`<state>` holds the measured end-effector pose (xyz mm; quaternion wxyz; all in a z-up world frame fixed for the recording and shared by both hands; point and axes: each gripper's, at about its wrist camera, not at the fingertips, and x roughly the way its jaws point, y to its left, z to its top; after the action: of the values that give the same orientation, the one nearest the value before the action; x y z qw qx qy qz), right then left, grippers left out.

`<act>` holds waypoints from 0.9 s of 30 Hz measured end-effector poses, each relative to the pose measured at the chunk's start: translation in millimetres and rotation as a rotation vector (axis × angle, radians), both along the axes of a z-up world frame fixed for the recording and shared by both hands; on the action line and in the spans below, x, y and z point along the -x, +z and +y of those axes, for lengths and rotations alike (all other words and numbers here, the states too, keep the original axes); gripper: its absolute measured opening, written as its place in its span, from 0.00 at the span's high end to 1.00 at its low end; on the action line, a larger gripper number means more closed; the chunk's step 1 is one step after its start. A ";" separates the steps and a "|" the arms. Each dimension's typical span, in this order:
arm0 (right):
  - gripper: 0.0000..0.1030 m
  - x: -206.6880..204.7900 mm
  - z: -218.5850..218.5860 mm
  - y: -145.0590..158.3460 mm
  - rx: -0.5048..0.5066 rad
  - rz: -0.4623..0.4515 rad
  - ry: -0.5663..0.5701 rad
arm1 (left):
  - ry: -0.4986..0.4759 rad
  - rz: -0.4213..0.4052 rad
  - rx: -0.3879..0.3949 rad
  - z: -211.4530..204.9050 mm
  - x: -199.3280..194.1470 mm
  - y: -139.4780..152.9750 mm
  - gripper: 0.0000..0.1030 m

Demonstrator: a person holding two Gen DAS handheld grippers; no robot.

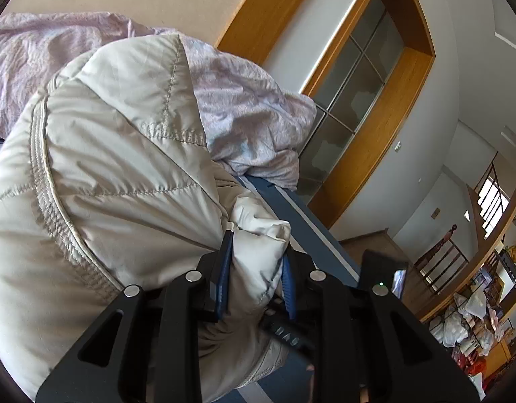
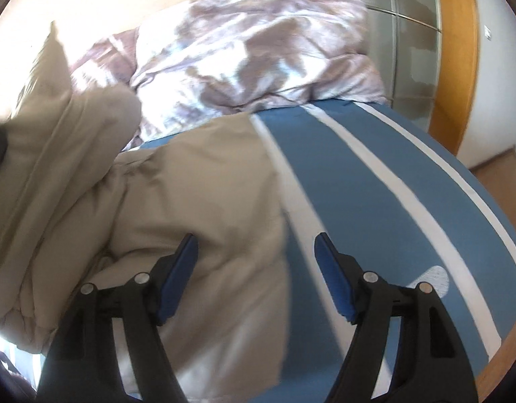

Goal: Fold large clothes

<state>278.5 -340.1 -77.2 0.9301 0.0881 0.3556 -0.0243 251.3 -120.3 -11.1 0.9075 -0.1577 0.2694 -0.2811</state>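
A beige quilted puffer jacket (image 1: 106,174) fills the left wrist view, lifted up close to the camera. My left gripper (image 1: 256,252) is shut on a bunched fold of the jacket, fabric bulging between the blue pads. In the right wrist view the jacket (image 2: 197,208) lies crumpled on the left half of the bed, part of it raised at the far left. My right gripper (image 2: 256,252) is open and empty, hovering just above the jacket's right edge, one finger over fabric and one over the sheet.
The bed has a blue sheet with white stripes (image 2: 375,184). A crumpled pink-and-white duvet (image 2: 251,57) is piled at the far end. A wood-framed glass door (image 2: 419,43) stands beyond the bed. Wooden floor (image 2: 493,164) lies at the right.
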 end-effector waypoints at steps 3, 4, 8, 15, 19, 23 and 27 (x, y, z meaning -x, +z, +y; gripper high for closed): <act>0.31 1.2 -19.0 3.0 -0.030 -0.007 -0.033 | -0.018 0.013 -0.015 -8.8 -2.8 -5.9 0.75; 0.31 0.4 -24.6 4.5 -0.037 -0.009 -0.042 | -0.022 0.015 -0.020 -11.4 -1.9 -7.4 0.75; 0.31 0.5 -44.5 14.1 -0.069 -0.030 -0.065 | -0.051 0.031 -0.043 -25.6 -5.6 -17.6 0.75; 0.31 -5.6 -57.3 39.8 -0.178 -0.077 0.018 | -0.123 0.076 -0.082 -53.0 -11.4 -39.6 0.75; 0.31 -20.2 -49.4 60.6 -0.270 -0.090 0.163 | -0.132 0.076 -0.119 -58.9 -15.7 -50.4 0.77; 0.31 -45.4 -14.8 88.6 -0.336 -0.071 0.382 | -0.123 0.070 -0.147 -58.4 -17.9 -54.7 0.78; 0.31 -69.1 23.6 97.2 -0.334 -0.020 0.526 | -0.117 0.065 -0.180 -63.5 -17.8 -58.4 0.78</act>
<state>347.6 -316.4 20.0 0.8807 0.1448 0.3563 0.2767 269.0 -183.8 -69.5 0.8909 -0.0684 0.3316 -0.3029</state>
